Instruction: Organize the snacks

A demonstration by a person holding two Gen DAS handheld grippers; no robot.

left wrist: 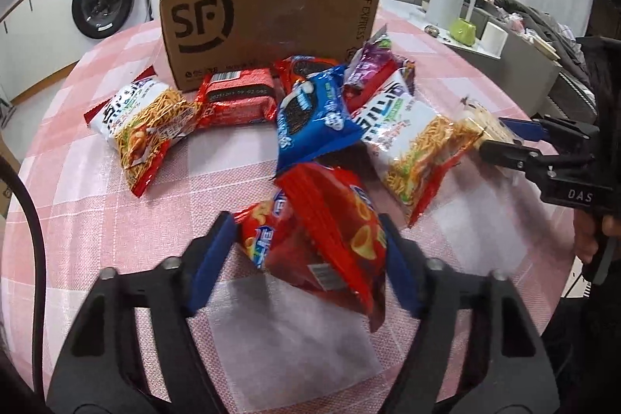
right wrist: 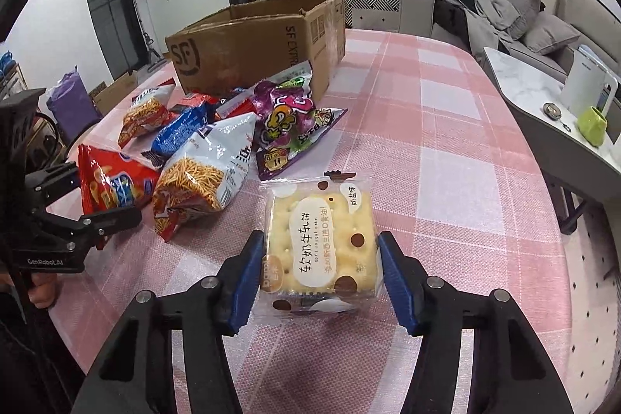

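The left hand-held gripper (left wrist: 306,258) has its two blue pads on either side of a red crisp bag (left wrist: 330,239), closed on it; the bag puffs up between the pads and one corner sags toward the surface (left wrist: 97,181). The right hand-held gripper (right wrist: 319,276) has its pads against both sides of a clear-wrapped biscuit pack (right wrist: 318,243), a pale yellow square with brown dots and a white label, and appears to grip it, though whether it is lifted off the surface cannot be told

Risks, as a judgement: the crisp bag is slick, air-filled film, so a tighter squeeze could crush the crisps or burst it, and a looser one could let it slide out. The biscuit pack is held by its edges and could crack or twist free. Both grippers heading for the cardboard box (left wrist: 268,26) at once could collide

In front of the box lie the other snacks: a blue cookie pack (left wrist: 310,119) just before it, a red wafer pack (left wrist: 236,99) touching its base, a noodle-snack bag (left wrist: 147,127) to the left, another noodle-snack bag (left wrist: 415,142) to the right, and a purple candy bag (right wrist: 291,119) near the box's corner. The box stands open at the top, at the far side of the pink checked surface
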